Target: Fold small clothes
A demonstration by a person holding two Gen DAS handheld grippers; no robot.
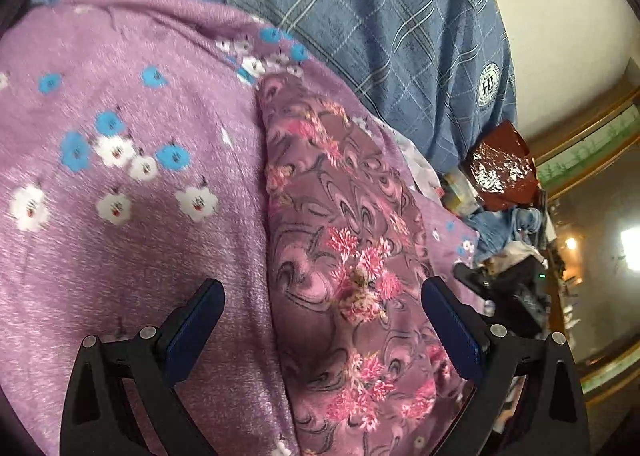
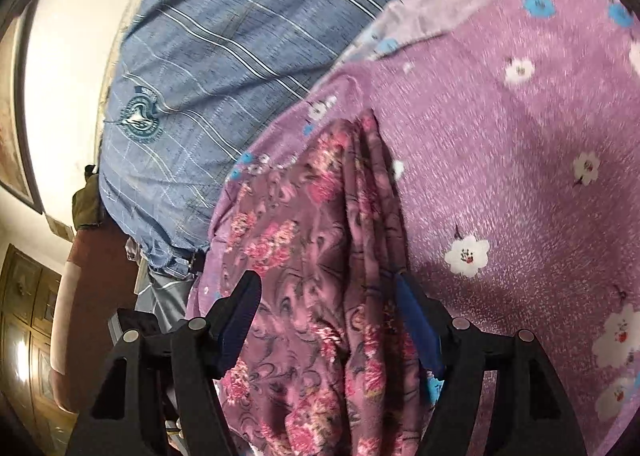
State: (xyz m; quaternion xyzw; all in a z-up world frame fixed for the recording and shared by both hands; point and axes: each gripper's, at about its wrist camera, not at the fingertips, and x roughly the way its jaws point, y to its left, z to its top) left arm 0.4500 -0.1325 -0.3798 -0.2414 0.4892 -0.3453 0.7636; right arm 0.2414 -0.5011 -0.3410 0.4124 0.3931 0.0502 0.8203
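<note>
**Two spread grippers over a floral garment on a purple bedsheet**

From the left wrist camera, we see our left gripper [image 1: 322, 304] with its fingers [image 1: 200, 320] spread wide, holding nothing. The mauve garment with pink flowers [image 1: 344, 240] lies as a long strip on the purple flowered bedsheet [image 1: 120, 159], running up between the two fingers and closer to the right-hand one. A blue plaid blanket [image 1: 380, 23] lies beyond the sheet, and a shiny red bag [image 1: 500, 167] sits past its edge.

From the right wrist camera, our right gripper [image 2: 328, 296] also has its fingers [image 2: 240, 312] spread apart and holds nothing. The same garment [image 2: 312, 256] lies bunched in lengthwise folds between them, on the bedsheet [image 2: 520, 159], with the plaid blanket [image 2: 224, 55] beyond.
</note>
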